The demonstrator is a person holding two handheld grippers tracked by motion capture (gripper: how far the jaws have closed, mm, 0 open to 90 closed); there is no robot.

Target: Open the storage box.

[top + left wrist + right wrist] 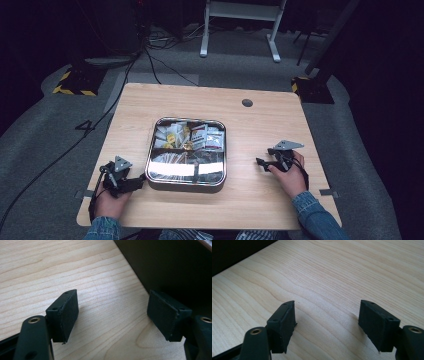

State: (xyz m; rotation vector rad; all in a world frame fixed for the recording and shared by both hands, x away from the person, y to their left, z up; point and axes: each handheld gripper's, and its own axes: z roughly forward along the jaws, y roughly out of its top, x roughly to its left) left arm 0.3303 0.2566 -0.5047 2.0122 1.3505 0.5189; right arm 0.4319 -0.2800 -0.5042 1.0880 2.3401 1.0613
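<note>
A square metal tray (185, 182) with compartments sits mid-table, holding several small snack packets (192, 136). My left gripper (137, 183) rests on the wood just left of the tray's near corner, open, with nothing between its jaws. In the left gripper view the left gripper (112, 317) stands open over bare wood, the tray's dark side wall (175, 270) close ahead on the right. My right gripper (262, 164) lies on the table to the right of the tray, apart from it. The right gripper (327, 322) is wide open over bare wood in its own view.
The light wooden table (260, 200) has a round cable hole (247, 103) at the far right. Beyond it, cables (150, 55) lie on grey carpet, with a white frame leg (274, 45) at the back. Denim sleeves (312, 212) enter from the bottom.
</note>
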